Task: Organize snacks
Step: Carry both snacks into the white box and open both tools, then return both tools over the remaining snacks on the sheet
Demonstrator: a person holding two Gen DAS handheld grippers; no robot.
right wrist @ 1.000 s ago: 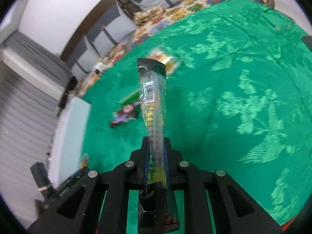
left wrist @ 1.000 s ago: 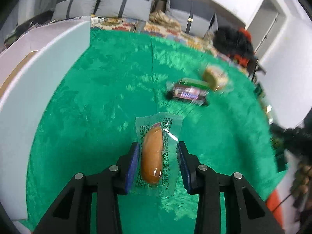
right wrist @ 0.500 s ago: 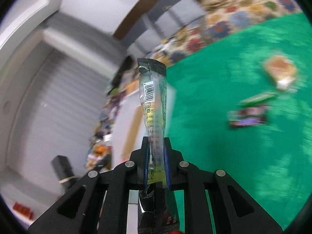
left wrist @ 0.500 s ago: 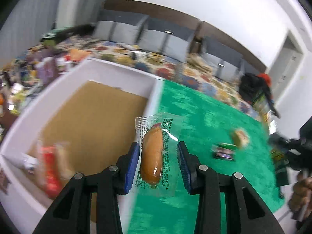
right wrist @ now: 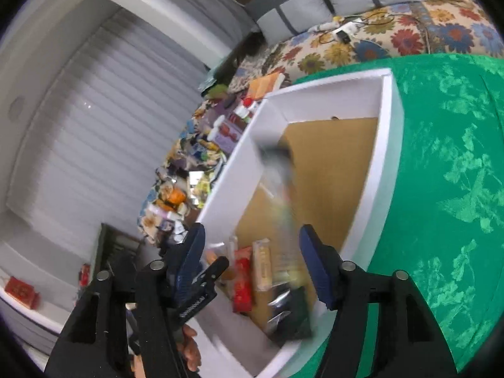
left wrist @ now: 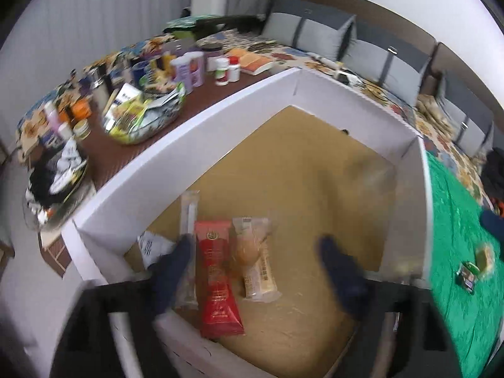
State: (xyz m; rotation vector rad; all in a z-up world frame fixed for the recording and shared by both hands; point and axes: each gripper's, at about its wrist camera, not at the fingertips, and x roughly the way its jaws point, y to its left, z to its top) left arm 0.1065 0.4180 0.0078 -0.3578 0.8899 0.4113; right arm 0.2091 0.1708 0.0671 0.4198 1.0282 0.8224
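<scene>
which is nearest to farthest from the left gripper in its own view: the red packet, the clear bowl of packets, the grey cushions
1. Red packet: in the white box, just ahead of the left gripper, between its open fingers.
2. Clear bowl of packets: outside the box, on the brown table, upper left.
3. Grey cushions: along the back wall, top right.

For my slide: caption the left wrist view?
Open left hand-held gripper above white box holding wrapped snacks.

The support surface is a green patterned cloth (right wrist: 447,163). A white-walled open box with a brown cardboard floor (left wrist: 422,189) rests directly on the cloth. A few small wrapped snacks (left wrist: 474,267) lie on the cloth, well apart from the box.
</scene>
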